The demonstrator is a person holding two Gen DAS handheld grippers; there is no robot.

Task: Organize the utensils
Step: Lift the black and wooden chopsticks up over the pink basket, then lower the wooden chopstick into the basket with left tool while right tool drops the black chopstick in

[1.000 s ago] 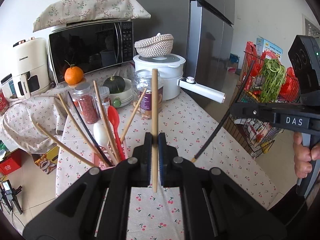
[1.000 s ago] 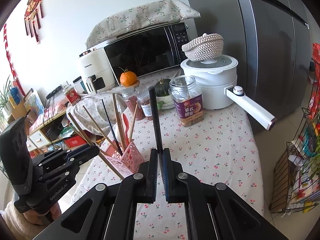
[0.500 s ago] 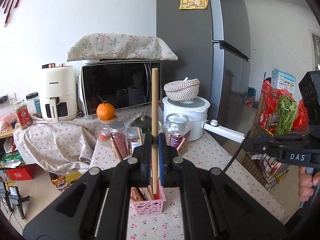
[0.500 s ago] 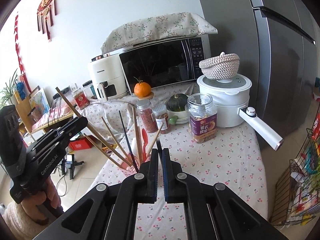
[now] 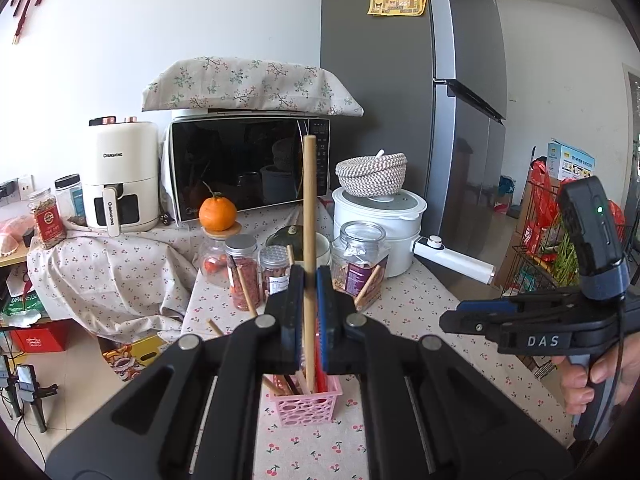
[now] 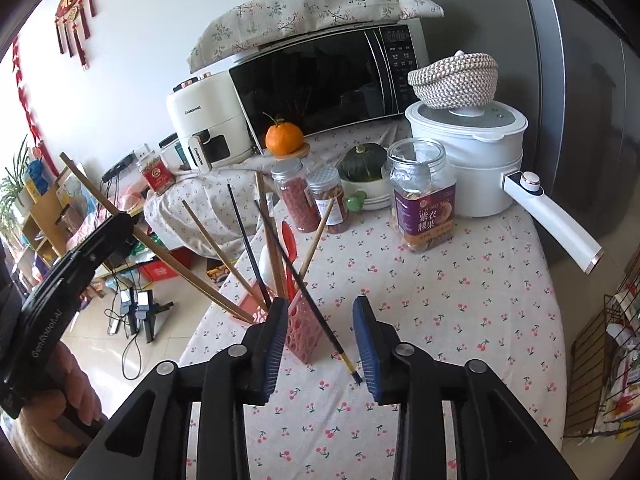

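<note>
Left gripper (image 5: 307, 300) fills the lower centre of its own wrist view, fingers pointing up the frame, pads pressed close together with only a thin gap. Same gripper shows at left edge of the right wrist view (image 6: 120, 220), angled up to the right, a hand (image 6: 68, 404) wrapped round its handle at lower left. Right gripper (image 6: 322, 344) sits at lower centre of its own view, jaws spread wide, blue pads (image 6: 366, 348) well apart. It also shows at right of the left wrist view (image 5: 452, 320), fingers pointing left, level; hand (image 5: 600, 372) grips its handle at lower right.
</note>
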